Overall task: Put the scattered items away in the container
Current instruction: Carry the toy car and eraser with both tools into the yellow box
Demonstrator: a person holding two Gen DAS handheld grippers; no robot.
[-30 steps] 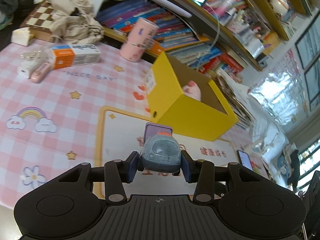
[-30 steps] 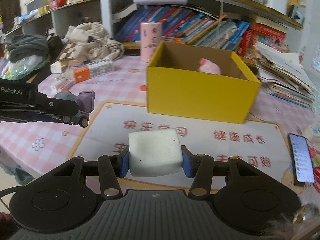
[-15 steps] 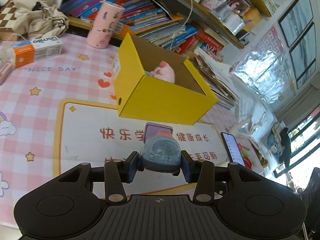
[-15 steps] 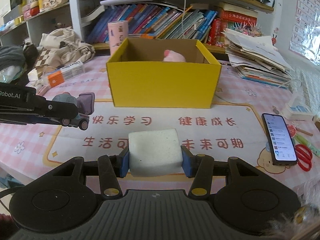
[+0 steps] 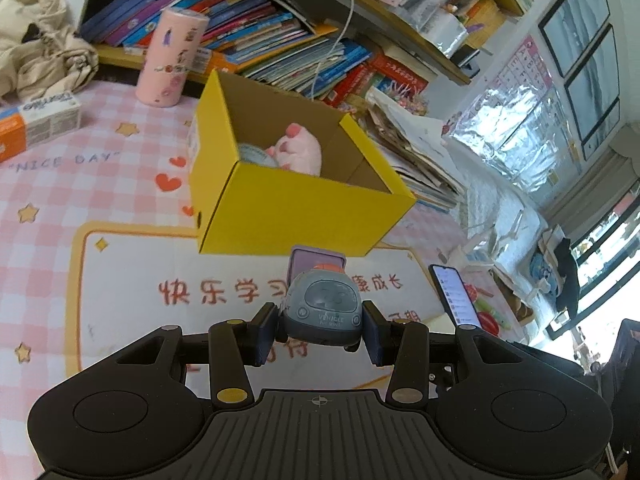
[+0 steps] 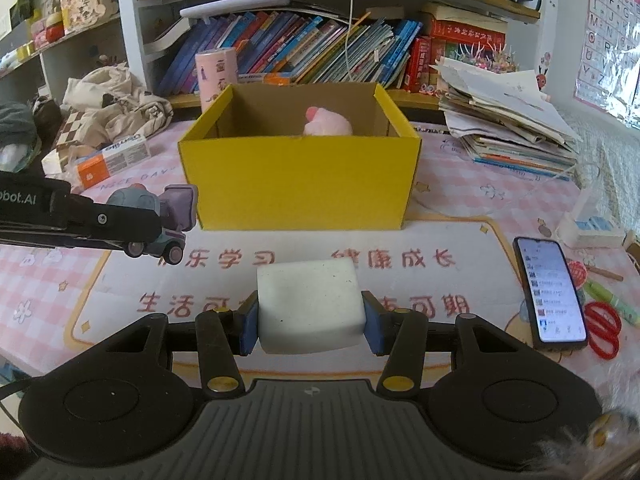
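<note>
The left gripper [image 5: 322, 334] has its fingers [image 5: 265, 334] closed on a little grey toy car [image 5: 323, 312], squeezing it from both sides. The right gripper [image 6: 310, 324] has its fingers [image 6: 249, 326] closed on a white block [image 6: 310, 306], maybe foam. Both things are up in the air, in front of the yellow box [image 6: 298, 182], which sits on the table [image 6: 460, 184] toward its back edge, near the bookshelf. Inside the box there is already a pink soft toy [image 5: 298, 148] and something round and pale beside it. The car and the block are not in the box yet. I think a few things could go wrong. The two grippers are near each other and both head for the same box, so they could bump and knock something loose. The car is round and smooth and is held only by its sides, so it might slip and roll away across the table. If a hand comes in too low, a gripper could hit the front wall of the box and push it back toward the books. The block looks soft, so it could bounce out if dropped from high up. A phone [image 6: 554, 290] lies near the right edge of the table, and a careless swing could shove it off.
</note>
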